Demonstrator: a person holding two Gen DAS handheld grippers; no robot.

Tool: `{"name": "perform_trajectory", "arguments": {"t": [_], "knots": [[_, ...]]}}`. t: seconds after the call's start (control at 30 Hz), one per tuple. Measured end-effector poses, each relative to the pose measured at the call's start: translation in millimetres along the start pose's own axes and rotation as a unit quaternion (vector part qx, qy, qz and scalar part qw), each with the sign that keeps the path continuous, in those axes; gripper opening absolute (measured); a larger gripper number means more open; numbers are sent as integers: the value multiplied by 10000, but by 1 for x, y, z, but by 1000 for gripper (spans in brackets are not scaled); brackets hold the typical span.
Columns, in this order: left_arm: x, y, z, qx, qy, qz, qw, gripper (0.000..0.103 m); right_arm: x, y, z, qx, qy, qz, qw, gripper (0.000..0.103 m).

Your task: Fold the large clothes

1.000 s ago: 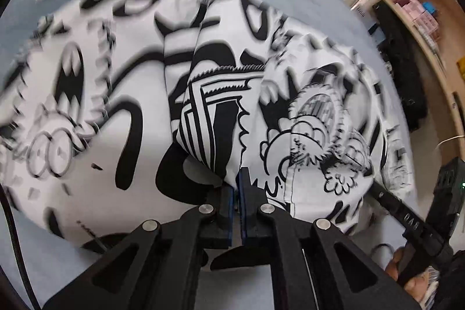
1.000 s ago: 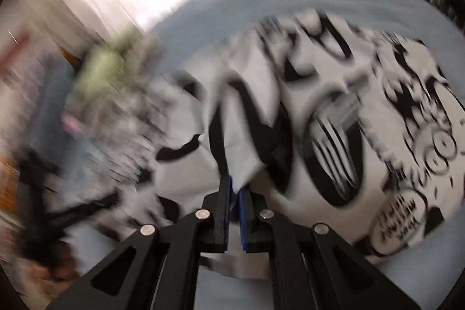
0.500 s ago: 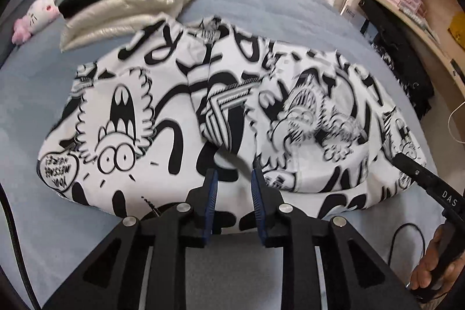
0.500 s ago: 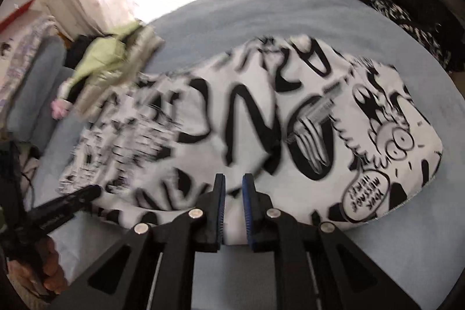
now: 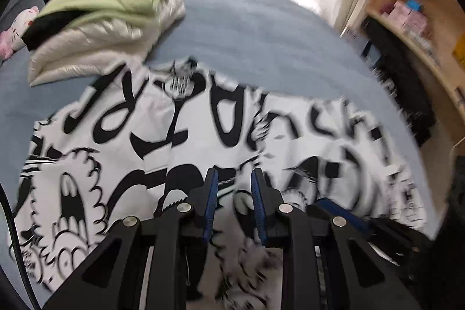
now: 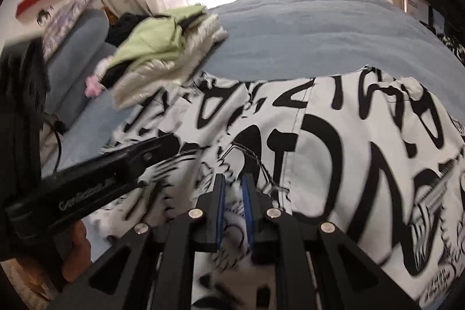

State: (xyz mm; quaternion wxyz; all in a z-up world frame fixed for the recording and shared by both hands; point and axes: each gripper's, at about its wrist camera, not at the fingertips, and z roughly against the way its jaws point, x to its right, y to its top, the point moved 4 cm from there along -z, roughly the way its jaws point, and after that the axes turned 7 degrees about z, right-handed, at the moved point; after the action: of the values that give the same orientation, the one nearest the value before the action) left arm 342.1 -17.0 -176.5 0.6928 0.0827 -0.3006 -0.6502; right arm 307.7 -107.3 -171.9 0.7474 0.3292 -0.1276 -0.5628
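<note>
A large white garment with black cartoon print [image 5: 174, 121] lies spread and folded over on the blue bed. My left gripper [image 5: 232, 179] hovers over its near half, jaws a little apart and nothing pinched between the blue pads. My right gripper [image 6: 232, 185] hangs over the same garment [image 6: 348, 135] with only a narrow gap between its pads and no cloth gripped. One black finger of my left gripper [image 6: 139, 159] crosses the left side of the right wrist view. Motion blur smears the near cloth in both views.
A stack of folded clothes, green on top of silvery white [image 5: 101, 19], sits at the garment's far left corner. A pink and white plush toy [image 5: 14, 31] lies beyond it. Bare blue bedcover [image 5: 261, 34] stretches behind. Wooden shelves [image 5: 421, 34] and dark bags [image 5: 401, 83] stand on the right.
Both grippers let go of the pinched cloth and their jaws parted. They then pulled back, rose and swung in over the garment, which now lies flat.
</note>
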Motion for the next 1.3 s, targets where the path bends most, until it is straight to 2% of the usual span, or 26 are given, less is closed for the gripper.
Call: {"name": "perform_trajectory", "arguments": {"t": [0.07, 0.1, 0.13, 0.2, 0.3, 0.43, 0.53, 0.67, 0.73, 0.83, 0.9, 0.93, 1.07, 1.2, 1.3], "knots": [[-8, -8, -26, -233, 404, -62, 9989, 22, 11, -6, -13, -80, -407, 55, 9991, 12], [-14, -11, -33, -290, 442, -47, 9986, 23, 18, -9, -14, -92, -595, 32, 9982, 7], [-19, -14, -36, -273, 300, -1, 9992, 23, 29, -14, -15, -65, -611, -34, 9981, 0], [-26, -15, -34, -176, 175, -65, 9997, 23, 49, -22, -10, -20, -512, -196, 9985, 0], [-32, -15, -30, -133, 86, -101, 9998, 23, 78, -32, 9, 94, -833, -379, 9958, 0], [-37, -13, -22, -183, 5, 30, 9998, 23, 100, -40, 21, 10, -591, -851, 9946, 0], [-31, -5, -4, 28, -55, 6, 10000, 23, 94, -32, 30, 2, -584, -864, 9945, 5], [-9, 11, 14, 408, -122, -216, 9989, 24, 72, -2, 33, 334, -369, -722, 9962, 17], [0, 21, 5, 391, -3, -271, 9989, 24, 65, 14, 24, 432, -349, -673, 9962, 23], [6, 30, -20, 190, 19, -212, 9996, 24, 59, 33, 6, 502, -390, -595, 9962, 23], [5, 35, -41, 58, 180, -193, 9996, 24, 62, 40, -10, 431, -493, -631, 9959, 23], [0, 35, -53, -16, 287, -163, 9995, 28, 68, 40, -17, 377, -589, -682, 9952, 23], [-15, 35, -64, -2, 1, 157, 9999, 28, 102, 25, -28, 275, -1122, -967, 9886, 23], [-18, 36, -66, 47, -6, 154, 9999, 27, 140, 6, -16, 416, -1155, -1535, 9805, 22], [-13, 35, -68, 88, 161, 5, 9998, 27, 148, 1, -14, 438, -1061, -1778, 9773, 22]]}}
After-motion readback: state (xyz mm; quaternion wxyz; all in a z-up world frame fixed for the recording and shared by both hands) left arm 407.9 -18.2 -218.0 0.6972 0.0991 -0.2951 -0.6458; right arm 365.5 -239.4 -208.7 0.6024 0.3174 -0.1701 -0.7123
